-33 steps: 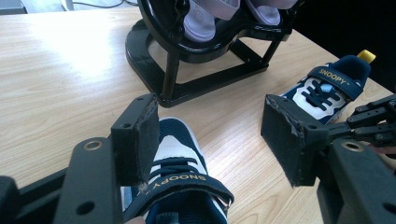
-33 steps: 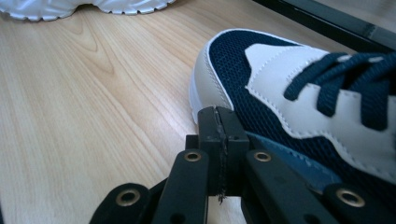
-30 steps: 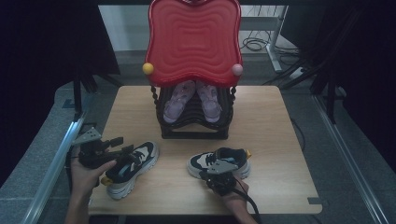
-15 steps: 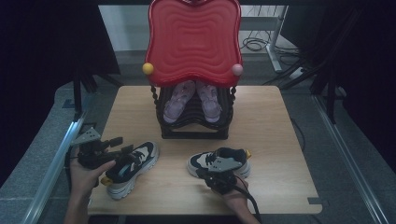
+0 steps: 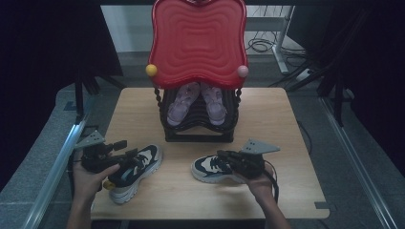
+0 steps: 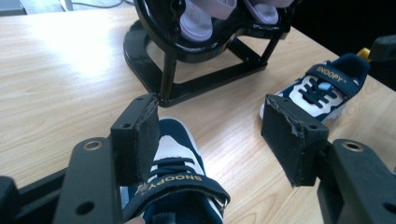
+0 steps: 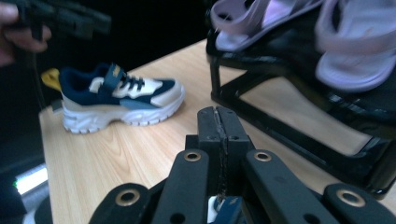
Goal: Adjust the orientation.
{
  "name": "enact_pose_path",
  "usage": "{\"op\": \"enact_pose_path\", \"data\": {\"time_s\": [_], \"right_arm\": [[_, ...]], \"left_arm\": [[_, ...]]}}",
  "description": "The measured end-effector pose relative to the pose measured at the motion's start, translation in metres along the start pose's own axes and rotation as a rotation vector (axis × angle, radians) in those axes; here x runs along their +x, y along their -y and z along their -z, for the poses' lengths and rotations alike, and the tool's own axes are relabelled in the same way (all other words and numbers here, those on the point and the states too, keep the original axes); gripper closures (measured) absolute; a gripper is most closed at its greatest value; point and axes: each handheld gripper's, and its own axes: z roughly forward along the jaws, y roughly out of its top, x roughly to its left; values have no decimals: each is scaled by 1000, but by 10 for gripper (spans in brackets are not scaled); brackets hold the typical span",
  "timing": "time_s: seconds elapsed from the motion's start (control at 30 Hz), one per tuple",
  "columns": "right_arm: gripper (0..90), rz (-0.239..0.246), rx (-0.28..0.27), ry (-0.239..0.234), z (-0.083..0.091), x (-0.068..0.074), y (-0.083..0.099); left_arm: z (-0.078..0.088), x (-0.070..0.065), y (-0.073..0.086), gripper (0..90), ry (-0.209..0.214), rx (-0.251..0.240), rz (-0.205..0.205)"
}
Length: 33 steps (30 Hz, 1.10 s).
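The right tool [image 5: 228, 158] is standing with its jaws pressed fully together; in the right gripper view the two pads [image 7: 219, 122] are meeting flush, and a scrap of navy and white is showing just beneath them, so I judge it is pinching the upper of the right sneaker [image 5: 212, 168], though the exact grip point is hidden. That shoe is lying on the table [image 5: 282, 129] with its long axis running left to right, toe toward the left tool [image 5: 125, 149]. The shoe rack [image 5: 198, 131] is sitting just beyond it, its open front facing the person, purple sandals [image 5: 181, 102] on top. The left tool is holding its jaws wide apart over the left sneaker [image 5: 133, 171], gripping nothing. The right hand is the nearer one to the rack.
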Motion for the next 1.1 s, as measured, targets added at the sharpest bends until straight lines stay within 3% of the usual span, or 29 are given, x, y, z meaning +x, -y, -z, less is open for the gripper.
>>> {"op": "enact_pose_path", "data": {"time_s": [0.17, 0.33, 0.5, 0.87, 1.1], "right_arm": [[896, -30, -41, 13, 9, -20, -7], [897, -55, -49, 95, 18, -48, -8], [896, -91, -40, 153, 25, -67, 0], [895, -126, 6, 201, 30, -88, 21], [895, -118, 44, 201, 30, -97, 33]], "left_arm": [[0, 1, 0, 377, -6, 0, 4], [-1, 1, 1, 376, -3, 7, 4], [-1, 2, 1, 376, -4, 8, 6], [-1, 4, 2, 376, -2, 11, 7], [-1, 7, 3, 376, -6, 12, 13]]}}
